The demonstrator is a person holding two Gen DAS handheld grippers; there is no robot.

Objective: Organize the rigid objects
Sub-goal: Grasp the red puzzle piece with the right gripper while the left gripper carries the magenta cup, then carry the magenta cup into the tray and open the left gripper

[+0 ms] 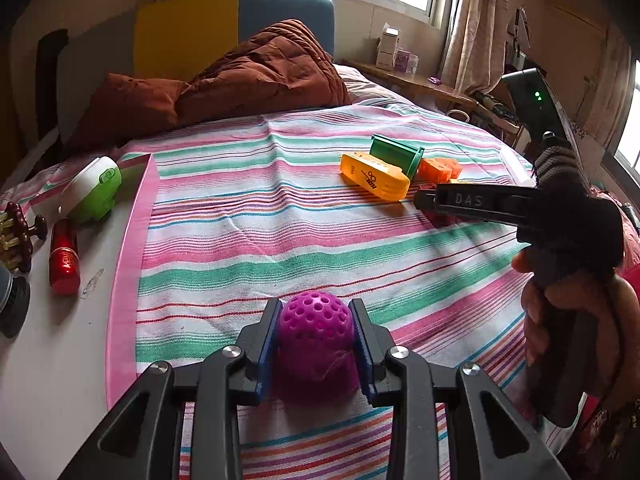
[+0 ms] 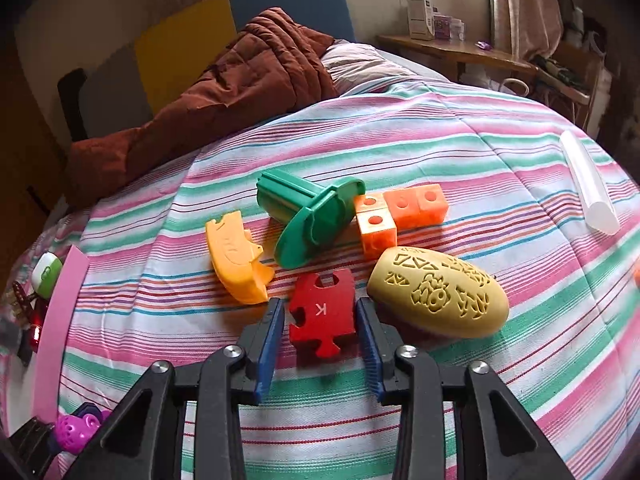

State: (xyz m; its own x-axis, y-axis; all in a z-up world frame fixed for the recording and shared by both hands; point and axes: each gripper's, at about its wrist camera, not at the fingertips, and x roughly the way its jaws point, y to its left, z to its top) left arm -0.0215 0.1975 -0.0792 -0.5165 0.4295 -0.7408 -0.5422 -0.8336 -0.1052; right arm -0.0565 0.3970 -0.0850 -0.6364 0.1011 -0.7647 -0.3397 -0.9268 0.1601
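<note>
My left gripper (image 1: 316, 324) is shut on a purple perforated dome (image 1: 315, 344) just above the striped blanket (image 1: 248, 216). My right gripper (image 2: 320, 316) has its blue pads on both sides of a red puzzle piece (image 2: 322, 314) marked K; it looks shut on it. Around it lie a tan carved oval (image 2: 440, 294), a yellow case (image 2: 236, 258), a green flanged tube (image 2: 308, 216) and orange cubes (image 2: 400, 212). The right gripper also shows in the left wrist view (image 1: 424, 200), beside the yellow case (image 1: 374, 176).
A white surface (image 1: 48, 360) at left holds a green-and-white container (image 1: 94, 190), a red bottle (image 1: 64, 256) and dark items. A brown quilt (image 1: 240, 76) lies at the bed's head. A clear tube (image 2: 588, 184) lies at right. A wooden shelf (image 2: 460, 50) stands beyond.
</note>
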